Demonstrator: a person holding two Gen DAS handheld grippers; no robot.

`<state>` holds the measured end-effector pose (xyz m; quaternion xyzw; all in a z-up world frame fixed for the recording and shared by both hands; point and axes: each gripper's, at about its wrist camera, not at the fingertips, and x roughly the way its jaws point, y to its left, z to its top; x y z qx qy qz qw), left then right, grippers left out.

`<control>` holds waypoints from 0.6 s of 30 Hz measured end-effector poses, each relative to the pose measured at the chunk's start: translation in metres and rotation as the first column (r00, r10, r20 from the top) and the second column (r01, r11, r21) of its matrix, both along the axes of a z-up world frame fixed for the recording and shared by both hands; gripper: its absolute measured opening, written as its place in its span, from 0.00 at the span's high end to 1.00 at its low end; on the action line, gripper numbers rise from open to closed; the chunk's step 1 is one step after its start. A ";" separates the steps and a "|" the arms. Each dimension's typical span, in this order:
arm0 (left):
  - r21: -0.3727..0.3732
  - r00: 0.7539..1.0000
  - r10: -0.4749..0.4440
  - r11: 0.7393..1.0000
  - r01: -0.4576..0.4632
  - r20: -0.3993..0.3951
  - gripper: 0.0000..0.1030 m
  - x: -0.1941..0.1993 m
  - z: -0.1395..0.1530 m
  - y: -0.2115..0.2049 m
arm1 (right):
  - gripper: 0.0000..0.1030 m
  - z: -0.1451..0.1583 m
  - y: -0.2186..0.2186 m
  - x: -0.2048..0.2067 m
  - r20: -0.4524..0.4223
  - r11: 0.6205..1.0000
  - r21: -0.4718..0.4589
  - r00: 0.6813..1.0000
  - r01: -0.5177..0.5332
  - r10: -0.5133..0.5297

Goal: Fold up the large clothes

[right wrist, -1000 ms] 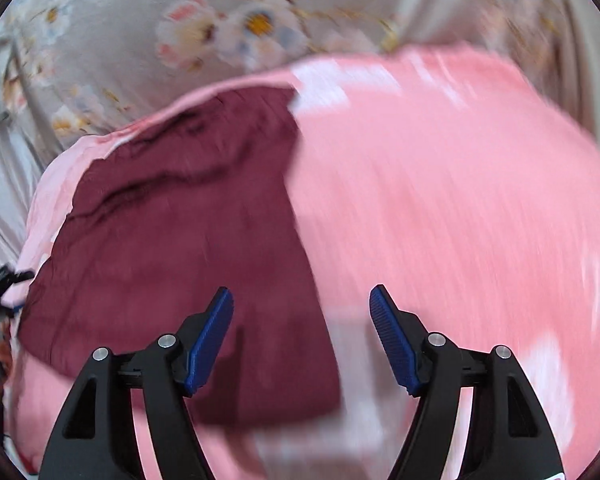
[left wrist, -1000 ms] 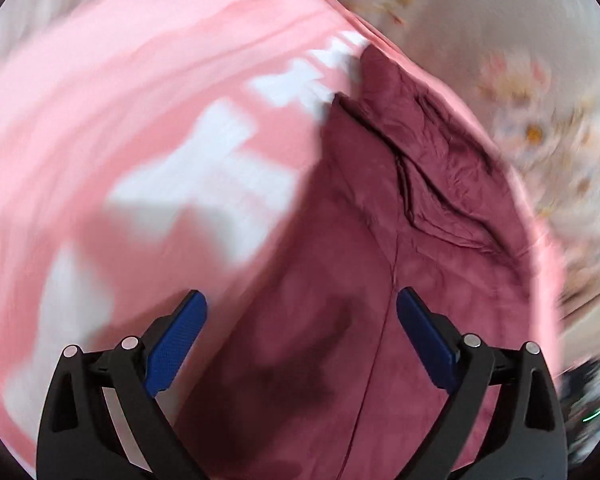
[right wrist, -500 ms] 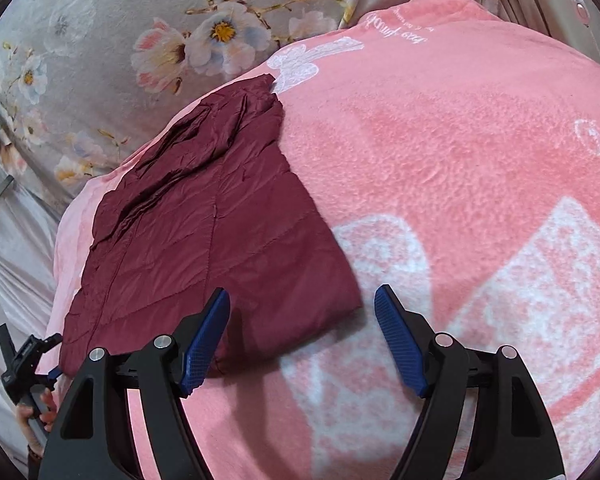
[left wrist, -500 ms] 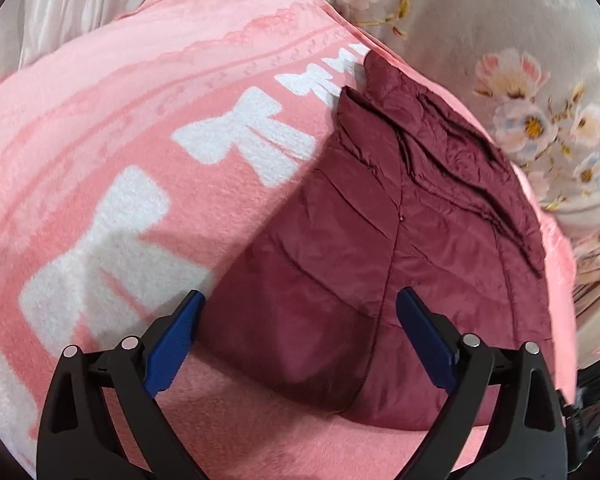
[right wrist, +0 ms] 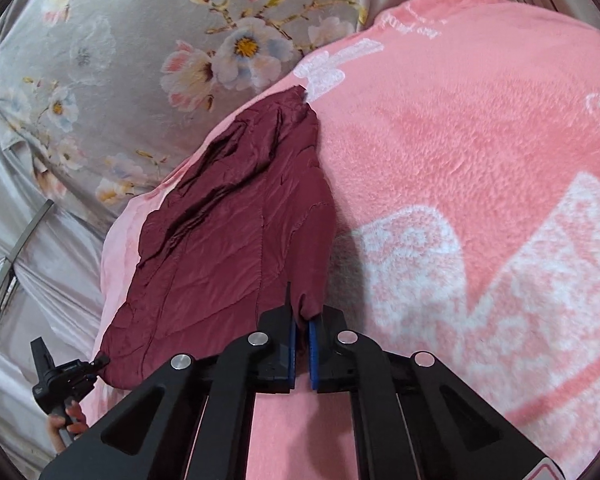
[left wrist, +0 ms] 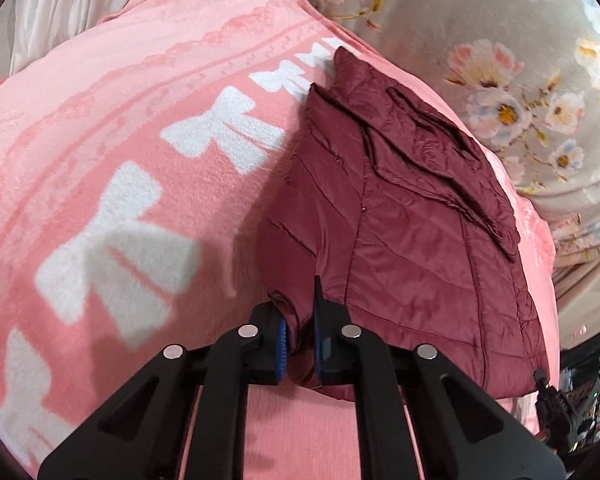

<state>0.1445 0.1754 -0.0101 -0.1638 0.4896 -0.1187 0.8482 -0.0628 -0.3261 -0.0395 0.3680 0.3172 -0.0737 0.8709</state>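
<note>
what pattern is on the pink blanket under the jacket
White bows on the pink blanket, clearest in the left wrist view, beside the maroon jacket.

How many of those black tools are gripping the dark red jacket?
2. The left tool pinches one near corner of the jacket; the right tool pinches its other near corner. The pink blanket lies underneath.
</note>
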 end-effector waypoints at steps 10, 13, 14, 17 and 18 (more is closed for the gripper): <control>0.018 0.993 -0.120 0.993 0.120 -0.005 0.93 -0.096 0.008 0.021 | 0.96 0.022 0.018 -0.098 -0.039 0.989 -0.140 0.998 -0.056 0.051; 0.000 0.991 -0.131 0.991 0.131 -0.007 0.93 -0.129 0.014 0.032 | 0.97 0.024 0.030 -0.132 -0.055 0.981 -0.171 0.995 -0.090 0.081; -0.014 0.991 -0.131 0.991 0.131 -0.007 0.93 -0.137 0.019 0.035 | 0.97 0.029 0.035 -0.145 -0.044 0.977 -0.185 0.994 -0.102 0.096; -0.064 0.991 -0.129 0.989 0.131 0.040 0.94 -0.165 0.054 0.050 | 0.97 0.055 0.044 -0.181 0.046 0.975 -0.190 0.991 -0.117 0.128; -0.064 0.990 -0.127 0.989 0.132 0.068 0.94 -0.171 0.067 0.052 | 0.97 0.068 0.046 -0.188 0.078 0.972 -0.207 0.988 -0.112 0.130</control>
